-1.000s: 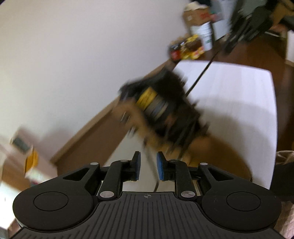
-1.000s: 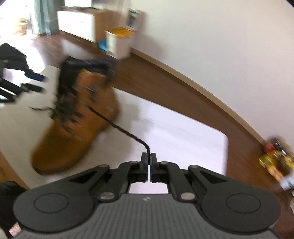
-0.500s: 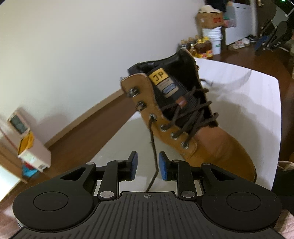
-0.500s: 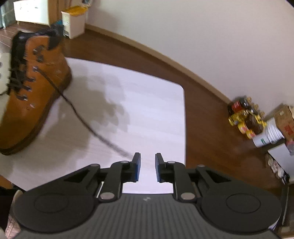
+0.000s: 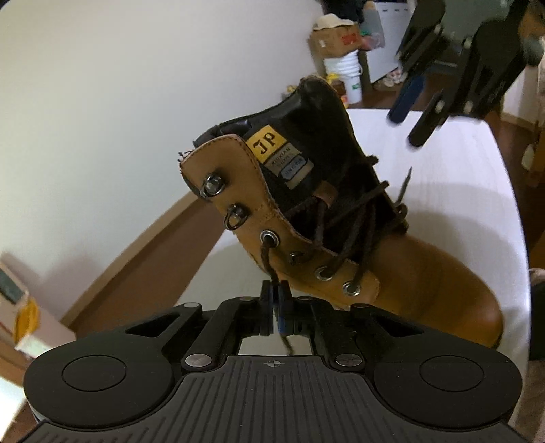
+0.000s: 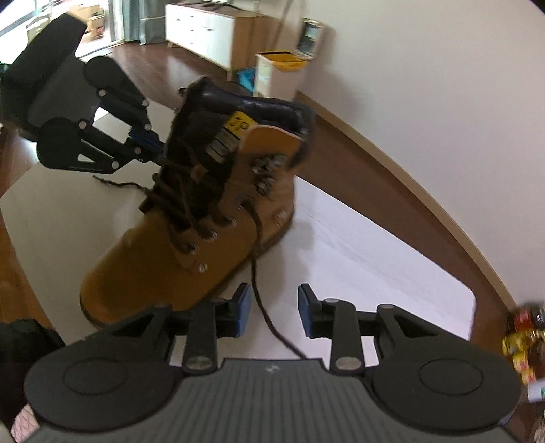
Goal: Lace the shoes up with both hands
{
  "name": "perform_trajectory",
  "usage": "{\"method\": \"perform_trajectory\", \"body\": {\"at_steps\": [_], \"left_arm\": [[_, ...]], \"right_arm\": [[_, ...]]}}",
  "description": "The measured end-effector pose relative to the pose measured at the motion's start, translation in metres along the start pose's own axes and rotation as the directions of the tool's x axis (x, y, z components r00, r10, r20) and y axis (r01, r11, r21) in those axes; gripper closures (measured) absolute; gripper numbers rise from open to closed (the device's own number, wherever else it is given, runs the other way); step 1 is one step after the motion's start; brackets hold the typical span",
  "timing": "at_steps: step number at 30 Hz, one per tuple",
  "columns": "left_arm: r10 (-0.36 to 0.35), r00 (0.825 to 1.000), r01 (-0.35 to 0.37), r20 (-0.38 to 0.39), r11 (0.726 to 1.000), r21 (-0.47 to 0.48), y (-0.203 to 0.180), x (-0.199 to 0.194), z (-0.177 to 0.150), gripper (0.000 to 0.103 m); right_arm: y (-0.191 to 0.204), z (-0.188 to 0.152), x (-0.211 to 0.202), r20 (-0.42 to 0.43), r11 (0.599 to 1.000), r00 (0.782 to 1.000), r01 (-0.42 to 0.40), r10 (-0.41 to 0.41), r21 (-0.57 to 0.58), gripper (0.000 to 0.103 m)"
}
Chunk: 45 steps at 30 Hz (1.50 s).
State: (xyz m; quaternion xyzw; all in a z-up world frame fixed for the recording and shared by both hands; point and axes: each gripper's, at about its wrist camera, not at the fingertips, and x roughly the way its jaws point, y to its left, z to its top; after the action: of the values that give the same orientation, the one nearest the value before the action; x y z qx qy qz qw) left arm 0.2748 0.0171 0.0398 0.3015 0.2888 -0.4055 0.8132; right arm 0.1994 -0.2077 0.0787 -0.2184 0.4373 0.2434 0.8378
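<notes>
A tan boot (image 5: 408,272) with a black collar and a yellow tongue label stands on a white table (image 5: 477,211). My left gripper (image 5: 275,300) is shut on the dark brown lace (image 5: 266,262) just below an upper eyelet. My right gripper (image 5: 403,131) hovers beyond the boot. In the right wrist view the boot (image 6: 153,265) sits left of centre, and its other lace (image 6: 256,272) runs down between the pads of my right gripper (image 6: 274,311). Those jaws are opening and do not touch the lace. My left gripper (image 6: 155,146) reaches in behind the boot's shaft.
The white table (image 6: 374,259) ends on dark wood floor near a wall. Bottles (image 6: 521,340) stand on the floor at right. A white bin with a yellow lid (image 6: 277,73) and a white cabinet (image 6: 211,32) stand further back. A bucket and cardboard box (image 5: 340,64) stand by the wall.
My left gripper has closed on the lace it was straddling. My right gripper let go of its lace, opened, and swung back to the boot, which has stopped moving.
</notes>
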Motion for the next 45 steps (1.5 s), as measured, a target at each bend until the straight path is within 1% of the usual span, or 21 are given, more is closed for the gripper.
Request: {"method": "perform_trajectory", "body": {"at_steps": [4, 8, 10, 11, 13, 15, 19, 22, 24, 25, 27, 29, 31, 33, 34, 36, 38, 39, 41, 43, 45], "left_arm": [[0.001, 1.000, -0.001, 0.005, 0.997, -0.072, 0.004, -0.009, 0.001, 0.101], [0.022, 1.000, -0.022, -0.003, 0.996, -0.083, 0.003, -0.015, 0.002, 0.101], [0.044, 0.999, -0.044, 0.002, 0.994, -0.102, 0.004, -0.019, 0.003, 0.101], [0.049, 0.999, -0.049, 0.001, 0.993, -0.107, 0.004, -0.020, 0.003, 0.101], [0.066, 0.998, -0.066, -0.004, 0.991, -0.119, 0.006, -0.024, 0.002, 0.101], [0.080, 0.997, -0.081, -0.009, 0.988, -0.133, 0.006, -0.030, 0.000, 0.101], [0.095, 0.995, -0.097, -0.019, 0.985, -0.145, 0.001, -0.040, -0.004, 0.101], [0.096, 0.995, -0.098, -0.022, 0.982, -0.163, -0.003, -0.044, -0.007, 0.101], [0.093, 0.995, -0.096, -0.026, 0.980, -0.172, -0.001, -0.044, -0.005, 0.101], [0.097, 0.995, -0.098, -0.015, 0.975, -0.200, -0.001, -0.048, -0.004, 0.101], [0.092, 0.996, -0.091, -0.007, 0.973, -0.212, -0.003, -0.050, -0.004, 0.101], [0.080, 0.997, -0.079, -0.006, 0.975, -0.208, -0.007, -0.052, -0.002, 0.100], [0.073, 0.997, -0.072, -0.004, 0.973, -0.221, -0.011, -0.054, -0.002, 0.100], [0.083, 0.997, -0.080, 0.001, 0.961, -0.266, -0.012, -0.059, -0.007, 0.099], [0.094, 0.996, -0.089, 0.003, 0.951, -0.295, -0.012, -0.062, -0.010, 0.099], [0.112, 0.994, -0.108, -0.006, 0.938, -0.330, -0.012, -0.068, -0.017, 0.099], [0.131, 0.991, -0.128, -0.015, 0.922, -0.366, -0.014, -0.073, -0.027, 0.099], [0.136, 0.991, -0.133, -0.018, 0.915, -0.382, -0.016, -0.075, -0.031, 0.098], [0.143, 0.989, -0.140, -0.021, 0.905, -0.401, -0.022, -0.075, -0.037, 0.098], [0.143, 0.990, -0.138, -0.019, 0.900, -0.414, -0.031, -0.073, -0.042, 0.097], [0.139, 0.990, -0.133, -0.015, 0.899, -0.416, -0.037, -0.072, -0.046, 0.097]], "right_arm": [[0.004, 0.009, 0.015, 0.035, 0.999, 0.999, -0.037, 0.038, -0.023, 0.069], [0.009, 0.015, 0.036, 0.087, 0.996, 0.994, -0.053, 0.059, -0.074, 0.070], [0.011, 0.015, 0.038, 0.101, 0.993, 0.992, -0.060, 0.070, -0.099, 0.078], [0.012, 0.014, 0.038, 0.100, 0.993, 0.992, -0.061, 0.072, -0.106, 0.102], [0.009, 0.010, 0.034, 0.083, 0.995, 0.995, -0.055, 0.062, -0.086, 0.101], [-0.001, 0.004, 0.022, 0.072, 0.999, 0.997, -0.030, 0.033, -0.040, 0.101], [-0.014, -0.003, 0.000, 0.052, 1.000, 0.998, 0.026, -0.026, 0.004, 0.102], [-0.007, -0.005, -0.004, 0.024, 0.999, 0.999, 0.034, -0.034, -0.035, 0.101], [-0.002, -0.005, -0.004, 0.011, 0.997, 0.999, 0.047, -0.046, -0.060, 0.100], [0.000, -0.004, -0.004, 0.001, 0.997, 0.999, 0.049, -0.049, -0.063, 0.099], [0.000, -0.001, -0.009, -0.020, 0.999, 0.999, 0.030, -0.031, -0.045, 0.094], [-0.003, 0.008, -0.027, 0.024, 0.999, 0.999, 0.043, -0.043, -0.030, 0.091], [-0.007, 0.021, -0.046, 0.082, 0.999, 0.996, 0.044, -0.042, -0.018, 0.084], [-0.012, 0.047, -0.065, 0.147, 0.999, 0.988, -0.035, 0.039, -0.028, 0.055], [-0.014, 0.057, -0.064, 0.148, 0.996, 0.985, -0.079, 0.086, -0.052, 0.054], [-0.008, 0.086, -0.062, 0.115, 0.969, 0.970, -0.198, 0.215, -0.148, 0.052], [-0.001, 0.117, -0.046, 0.021, 0.919, 0.952, -0.290, 0.306, -0.268, 0.051], [0.002, 0.131, -0.034, -0.040, 0.888, 0.943, -0.325, 0.330, -0.324, 0.051], [0.006, 0.151, -0.005, -0.153, 0.843, 0.921, -0.391, 0.360, -0.370, 0.051], [0.006, 0.166, 0.021, -0.240, 0.813, 0.897, -0.438, 0.370, -0.384, 0.051], [0.006, 0.173, 0.045, -0.325, 0.789, 0.866, -0.486, 0.379, -0.376, 0.051]]}}
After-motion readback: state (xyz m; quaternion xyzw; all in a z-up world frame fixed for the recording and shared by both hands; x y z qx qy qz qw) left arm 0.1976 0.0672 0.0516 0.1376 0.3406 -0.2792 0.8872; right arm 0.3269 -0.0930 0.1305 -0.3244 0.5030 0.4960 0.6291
